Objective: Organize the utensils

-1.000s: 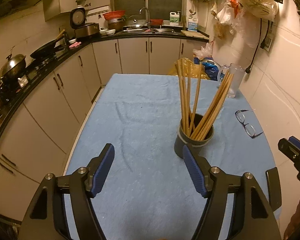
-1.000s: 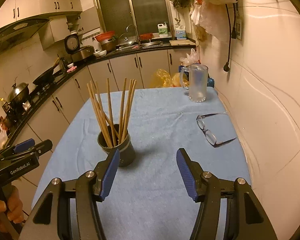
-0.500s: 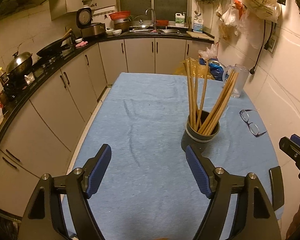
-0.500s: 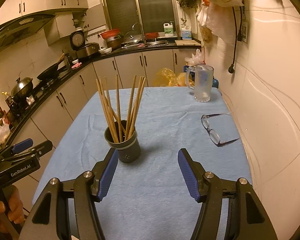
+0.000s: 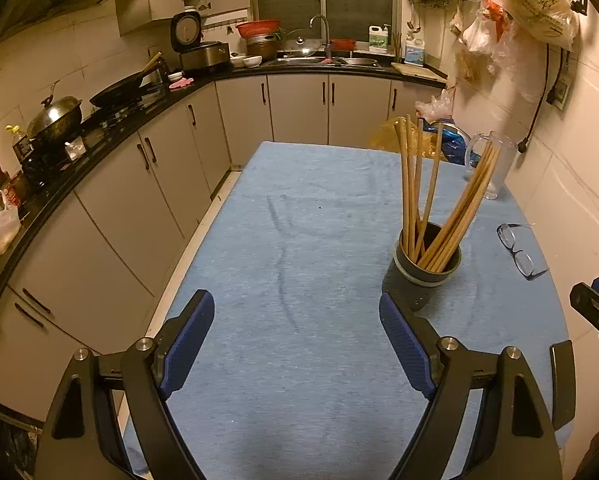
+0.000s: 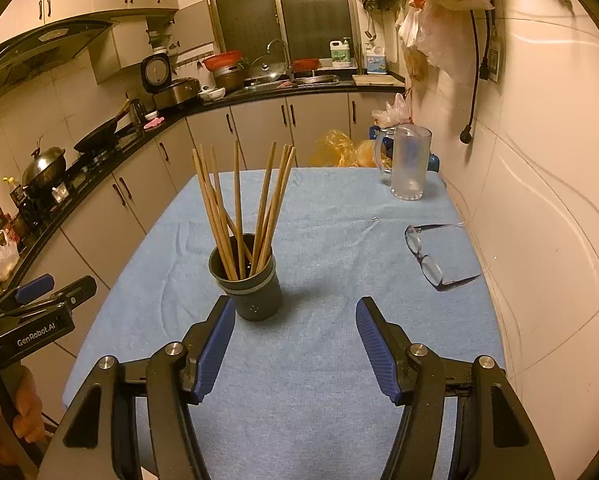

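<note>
The dark chopstick holder (image 6: 250,286) is seen standing upright on the blue-covered tabletop (image 6: 339,380), toward the right edge and well in from the near edge. From the right gripper (image 6: 295,344) it lies just ahead and slightly left, close beside the tip of the left blue pad; from the left gripper (image 5: 295,340) it lies ahead and off to the right, beyond the right pad. The right gripper is judged the nearer one, and any reach would call for a short move forward and to the left.

Both claws are spread, and nothing is pinched in either. The left gripper's jaws have just been opening wider, with only bare cloth between them. The right gripper's jaws are held apart, likewise with nothing between them.

Inside the holder, a bundle of wooden chopsticks (image 6: 239,208) is found, standing tips down with the long axes near upright and fanned out: some lean left, some right, a few stand straight. No chopsticks are seen lying loose on the cloth, so the sorting looks largely done, judged from this alone.

Near the far right corner a frosted glass mug (image 6: 409,164) is standing, apparently empty. A pair of eyeglasses (image 6: 431,256) is lying along the right edge, between mug and gripper, well apart from the holder.
</note>
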A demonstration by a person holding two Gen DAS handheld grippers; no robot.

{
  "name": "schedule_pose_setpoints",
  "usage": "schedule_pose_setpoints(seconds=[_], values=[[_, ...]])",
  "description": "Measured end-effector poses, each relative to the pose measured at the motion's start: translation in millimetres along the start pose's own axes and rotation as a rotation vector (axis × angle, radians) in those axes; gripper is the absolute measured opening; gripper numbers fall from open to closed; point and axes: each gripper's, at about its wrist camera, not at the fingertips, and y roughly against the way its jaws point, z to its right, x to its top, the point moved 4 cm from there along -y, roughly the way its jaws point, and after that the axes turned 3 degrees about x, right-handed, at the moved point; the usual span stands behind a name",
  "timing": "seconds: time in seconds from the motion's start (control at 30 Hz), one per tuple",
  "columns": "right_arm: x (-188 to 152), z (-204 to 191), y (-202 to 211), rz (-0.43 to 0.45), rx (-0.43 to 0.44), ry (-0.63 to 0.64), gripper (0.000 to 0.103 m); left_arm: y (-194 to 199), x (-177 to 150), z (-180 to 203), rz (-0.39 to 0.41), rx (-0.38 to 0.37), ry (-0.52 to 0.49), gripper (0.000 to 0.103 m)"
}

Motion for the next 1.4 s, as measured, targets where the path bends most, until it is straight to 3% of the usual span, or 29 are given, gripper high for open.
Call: schedule_pose_setpoints(seconds=[0.93, 1.4], values=[[-6.1, 0.3, -4.0, -0.008, 0.002, 0.007, 0.068, 10.2, -14.7, 14.8, 0.010, -0.034, -0.034, 0.084], [-10.7, 4.2, -8.4, -0.025, 0.004, 0.004, 0.068, 7.9, -15.5, 6.7, -0.004, -0.041, 0.012, 0.084]])
